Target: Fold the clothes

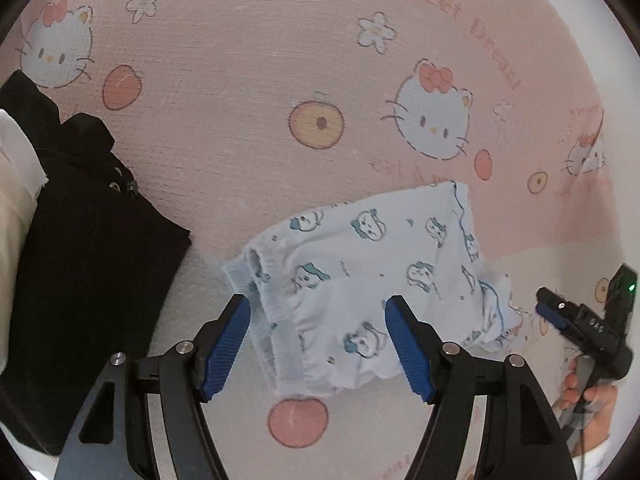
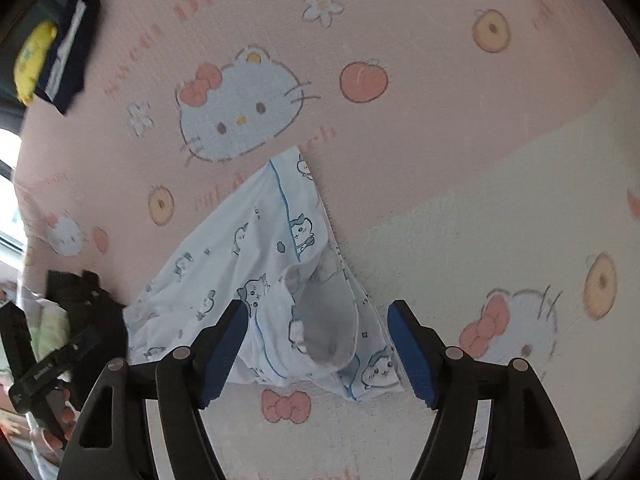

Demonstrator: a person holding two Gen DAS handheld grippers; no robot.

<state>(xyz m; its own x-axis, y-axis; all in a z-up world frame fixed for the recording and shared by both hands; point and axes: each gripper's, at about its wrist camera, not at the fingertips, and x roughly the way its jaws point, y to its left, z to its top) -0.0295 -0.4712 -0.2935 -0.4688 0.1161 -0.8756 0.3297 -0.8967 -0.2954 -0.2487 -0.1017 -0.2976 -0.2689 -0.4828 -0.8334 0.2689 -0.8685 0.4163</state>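
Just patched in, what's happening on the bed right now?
A person holds a gripper in each hand over a pink cartoon-cat bedsheet. A small white garment with a blue cartoon print lies rumpled on the sheet, partly folded. Both the left gripper and the right gripper are open above it and hold nothing. A black garment lies off to the side.

A pink bedsheet (image 1: pixel 248 128) printed with cartoon cats, flowers and fruit fills both views, turning cream toward five o'clock. Bright window light (image 2: pixel 8 184) shows at nine o'clock in the right wrist view
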